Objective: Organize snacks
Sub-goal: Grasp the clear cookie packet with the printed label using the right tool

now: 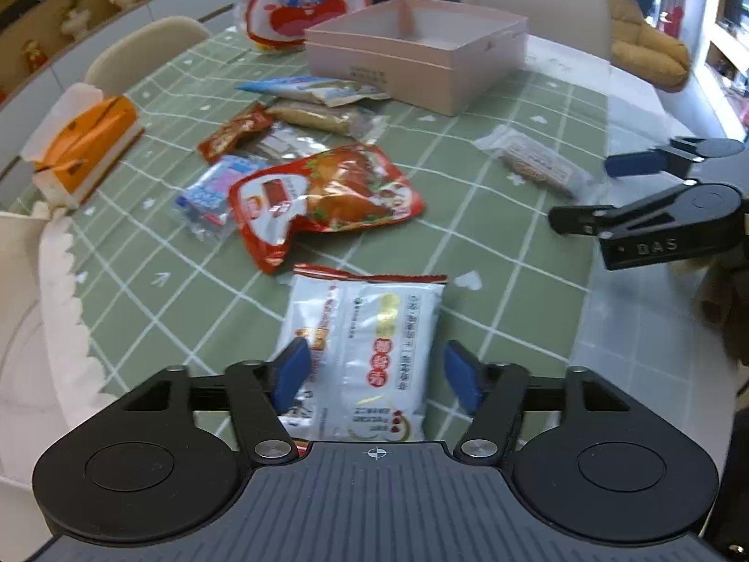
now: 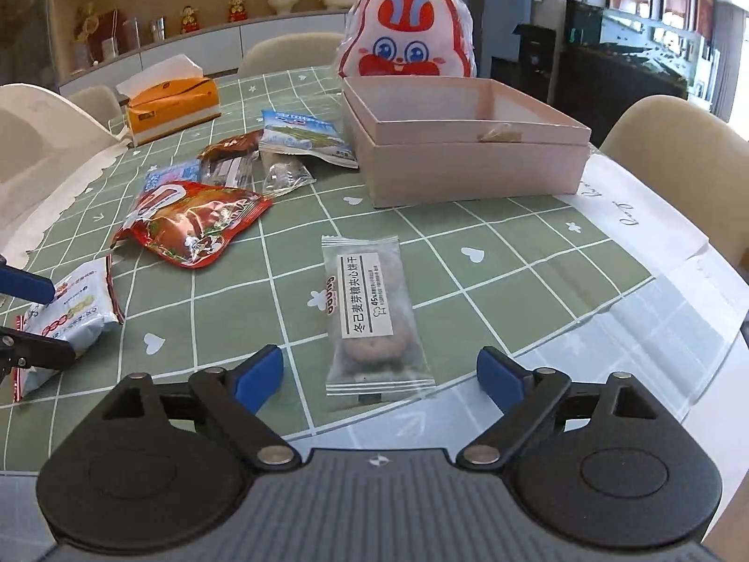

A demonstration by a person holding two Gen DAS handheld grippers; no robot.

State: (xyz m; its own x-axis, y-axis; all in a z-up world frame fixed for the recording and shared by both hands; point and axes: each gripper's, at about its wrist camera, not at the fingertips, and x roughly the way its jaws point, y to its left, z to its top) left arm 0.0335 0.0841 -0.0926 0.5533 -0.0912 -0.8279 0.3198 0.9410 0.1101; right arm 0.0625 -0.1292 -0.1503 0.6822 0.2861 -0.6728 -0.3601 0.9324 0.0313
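Note:
My left gripper [image 1: 377,372] is open, its blue pads on either side of a white snack packet with a red top edge [image 1: 370,342] that lies on the green checked tablecloth. My right gripper [image 2: 379,374] is open just in front of a clear biscuit packet with a white label [image 2: 370,314]; it also shows in the left wrist view [image 1: 536,161], and the right gripper shows there too [image 1: 594,192]. An open pink box [image 2: 468,159] stands behind; a small item lies inside it. A red chicken-leg packet [image 2: 187,220] and several smaller snacks [image 2: 281,150] lie left of the box.
A rabbit-face bag [image 2: 407,42] stands behind the box. An orange tissue box [image 2: 173,105] sits at the far left of the table. Cream chairs [image 2: 679,154] ring the table. White paper [image 2: 655,234] lies at the right edge.

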